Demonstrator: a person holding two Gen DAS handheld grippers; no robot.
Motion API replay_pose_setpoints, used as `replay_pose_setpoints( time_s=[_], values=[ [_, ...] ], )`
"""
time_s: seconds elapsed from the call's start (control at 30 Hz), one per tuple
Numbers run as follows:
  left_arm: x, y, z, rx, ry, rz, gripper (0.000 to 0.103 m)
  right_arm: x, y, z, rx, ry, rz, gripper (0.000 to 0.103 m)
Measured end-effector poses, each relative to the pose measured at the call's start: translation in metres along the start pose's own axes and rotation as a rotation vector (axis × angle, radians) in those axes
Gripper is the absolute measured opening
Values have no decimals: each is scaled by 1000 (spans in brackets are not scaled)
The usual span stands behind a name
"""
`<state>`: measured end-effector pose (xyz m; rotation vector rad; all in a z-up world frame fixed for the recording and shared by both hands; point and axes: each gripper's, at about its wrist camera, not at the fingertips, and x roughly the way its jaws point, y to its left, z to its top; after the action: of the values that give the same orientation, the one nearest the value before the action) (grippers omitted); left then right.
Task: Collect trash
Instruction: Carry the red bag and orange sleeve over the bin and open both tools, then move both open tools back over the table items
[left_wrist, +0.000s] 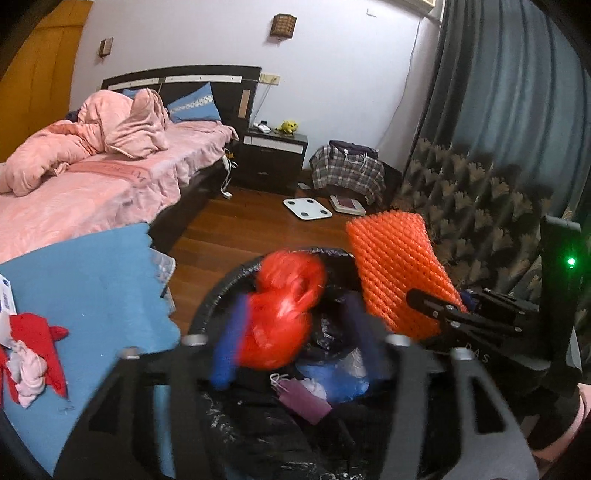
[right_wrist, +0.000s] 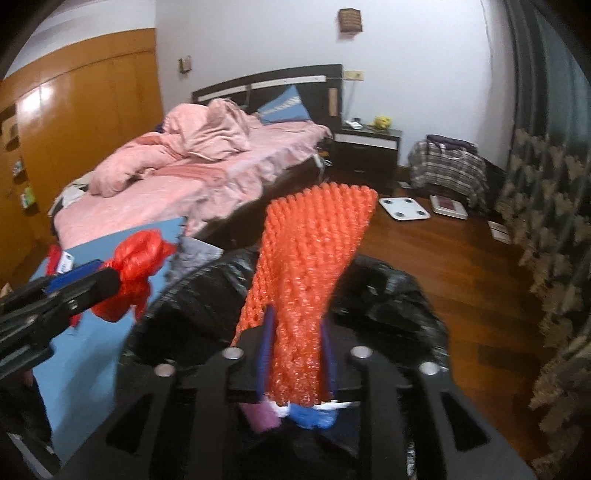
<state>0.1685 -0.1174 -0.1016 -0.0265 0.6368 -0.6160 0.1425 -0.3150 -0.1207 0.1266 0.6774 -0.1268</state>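
A bin lined with a black bag (left_wrist: 221, 291) stands below both grippers; its rim also shows in the right wrist view (right_wrist: 391, 291). My left gripper (left_wrist: 295, 332) has its fingers spread with a crumpled red plastic bag (left_wrist: 284, 310) between them over the bin mouth; in the right wrist view the bag (right_wrist: 129, 273) hangs at its fingertips. My right gripper (right_wrist: 295, 354) is shut on an orange foam net sleeve (right_wrist: 310, 266), held upright over the bin; the sleeve also shows in the left wrist view (left_wrist: 395, 266). A pink wrapper (left_wrist: 306, 398) and blue plastic (left_wrist: 343, 380) lie inside.
A blue mat (left_wrist: 92, 288) at the left carries red and pink cloth scraps (left_wrist: 33, 354). A bed with pink bedding (left_wrist: 92, 166), a dark nightstand (left_wrist: 273, 155), two floor scales (left_wrist: 307, 209), a plaid bag (left_wrist: 347, 170) and patterned curtains (left_wrist: 480, 192) surround the wooden floor.
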Motion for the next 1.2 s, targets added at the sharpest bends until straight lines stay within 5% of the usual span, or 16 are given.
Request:
replay_pose_setpoints(
  time_s=[0.1, 0.17, 0.37, 0.83, 1.2],
  values=[
    [-2, 7, -6, -11, 6, 16, 64, -1, -8, -6, 11, 1, -12, 51],
    [-8, 16, -10, -21, 6, 48, 68, 0, -9, -6, 12, -5, -19, 78],
    [-41, 52, -21, -63, -21, 167, 84, -5, 12, -4, -7, -33, 37, 97],
    [-135, 177, -73, -172, -10, 503, 87, 9, 164, 1, -109, -52, 279, 97],
    [-166, 250, -103, -269, 11, 632, 87, 44, 263, -7, -194, 0, 369, 97]
  ],
)
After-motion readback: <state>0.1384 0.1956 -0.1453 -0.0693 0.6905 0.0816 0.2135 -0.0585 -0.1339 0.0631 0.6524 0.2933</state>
